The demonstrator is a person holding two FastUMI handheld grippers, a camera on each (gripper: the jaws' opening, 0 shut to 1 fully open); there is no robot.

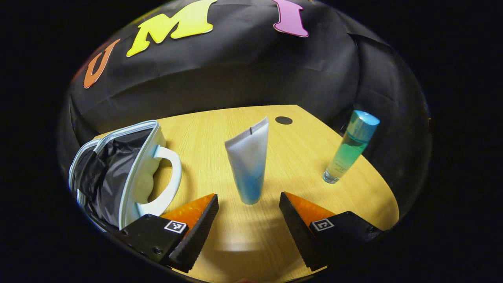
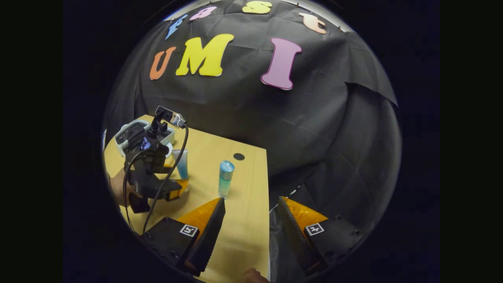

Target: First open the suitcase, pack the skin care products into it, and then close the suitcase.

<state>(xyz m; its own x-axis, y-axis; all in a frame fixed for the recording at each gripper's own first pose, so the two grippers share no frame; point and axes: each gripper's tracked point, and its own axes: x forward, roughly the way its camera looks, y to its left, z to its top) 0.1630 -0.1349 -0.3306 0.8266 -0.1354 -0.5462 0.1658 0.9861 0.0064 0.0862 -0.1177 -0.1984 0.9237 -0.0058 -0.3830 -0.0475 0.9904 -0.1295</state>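
Lining up on the tube (image 1: 248, 163), the left gripper (image 1: 248, 204) has its jaws spread wide, the tube standing upright on its cap just ahead at twelve o'clock, untouched. The suitcase (image 1: 122, 177) sits open at nine o'clock, dark lining showing, handle (image 1: 169, 177) facing the tube. The bottle (image 1: 351, 147) stands upright at two o'clock, well apart. The likely step is taking the tube: ease forward until it sits between the jaws, pinch low on the firmer body, since the tube is soft and tippy. The right gripper (image 2: 248, 214) hangs over the bench (image 1: 298, 157) edge, jaws spread, bottle at eleven o'clock.
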